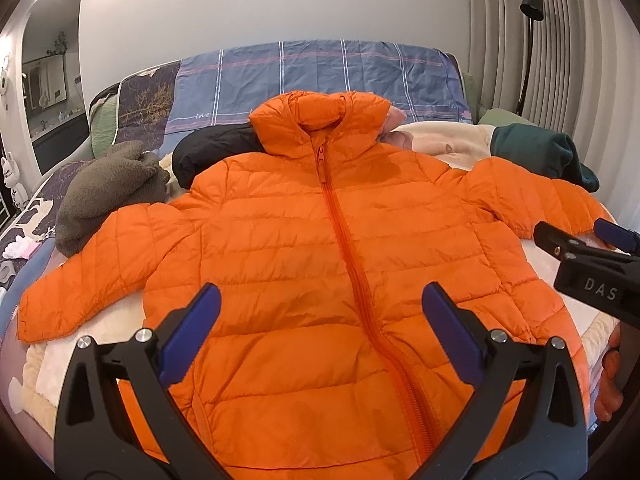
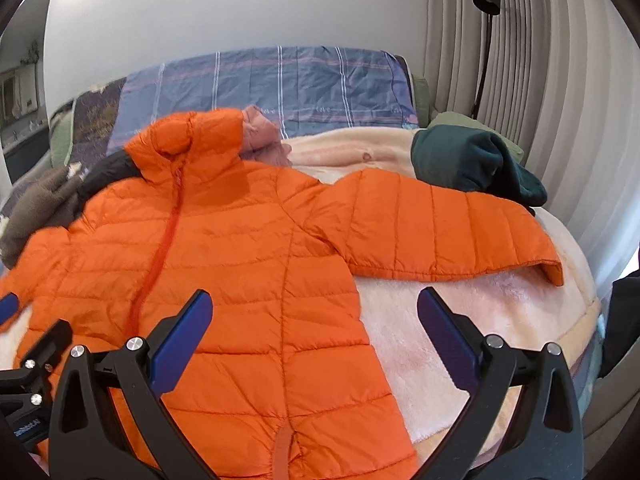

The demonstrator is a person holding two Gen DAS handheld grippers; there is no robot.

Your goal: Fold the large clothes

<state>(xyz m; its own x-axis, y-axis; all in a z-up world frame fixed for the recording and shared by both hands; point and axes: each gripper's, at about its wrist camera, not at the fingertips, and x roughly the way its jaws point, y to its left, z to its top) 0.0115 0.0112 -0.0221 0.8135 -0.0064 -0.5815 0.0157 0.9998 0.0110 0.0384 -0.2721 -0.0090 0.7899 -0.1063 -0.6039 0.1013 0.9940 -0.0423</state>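
An orange quilted puffer jacket (image 1: 304,248) lies flat and zipped on a cream blanket, front up, collar away from me, both sleeves spread sideways. My left gripper (image 1: 320,320) hovers open over the jacket's lower front near the zipper, holding nothing. In the right wrist view the same jacket (image 2: 224,248) fills the left half, its sleeve (image 2: 440,232) stretching right. My right gripper (image 2: 314,320) is open above the jacket's side hem and the blanket, empty. The right gripper (image 1: 580,240) also shows at the right edge of the left wrist view, near the sleeve cuff.
A brown fleece garment (image 1: 108,196), a black garment (image 1: 212,152), a pink garment (image 2: 260,132) and a dark green garment (image 2: 472,164) lie around the jacket on the cream blanket (image 2: 460,320). A blue plaid cover (image 1: 320,76) lies behind. A floor lamp (image 2: 486,40) stands by the curtains.
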